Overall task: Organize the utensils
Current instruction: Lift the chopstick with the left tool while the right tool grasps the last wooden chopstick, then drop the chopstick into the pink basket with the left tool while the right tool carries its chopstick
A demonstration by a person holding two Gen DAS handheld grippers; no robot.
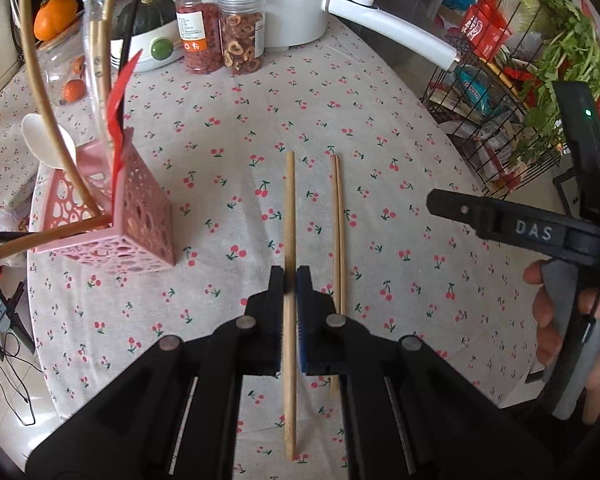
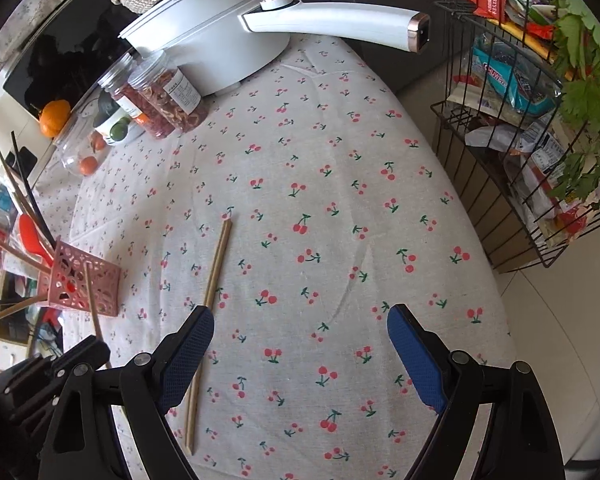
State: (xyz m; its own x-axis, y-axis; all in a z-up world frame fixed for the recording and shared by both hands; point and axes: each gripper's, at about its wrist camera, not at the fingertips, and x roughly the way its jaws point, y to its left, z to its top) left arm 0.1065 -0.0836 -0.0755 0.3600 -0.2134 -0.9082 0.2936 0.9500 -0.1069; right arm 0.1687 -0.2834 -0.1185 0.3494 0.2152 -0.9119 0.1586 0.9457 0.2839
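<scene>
My left gripper (image 1: 291, 280) is shut on a single wooden chopstick (image 1: 289, 216) that points away along the cherry-print tablecloth. A pair of thinner wooden chopsticks (image 1: 339, 232) lies just right of it; the pair also shows in the right wrist view (image 2: 214, 280). A pink perforated utensil holder (image 1: 136, 216) stands to the left, holding chopsticks, a red utensil and a white spoon (image 1: 44, 140). It shows in the right wrist view (image 2: 85, 284) too. My right gripper (image 2: 300, 344) is open and empty above the cloth, right of the pair.
Two jars of dried fruit (image 1: 220, 40), a white pot with a long handle (image 1: 380, 20), a squash and a jar with oranges stand at the back. A black wire rack (image 2: 520, 160) with snacks and greens stands off the table's right edge.
</scene>
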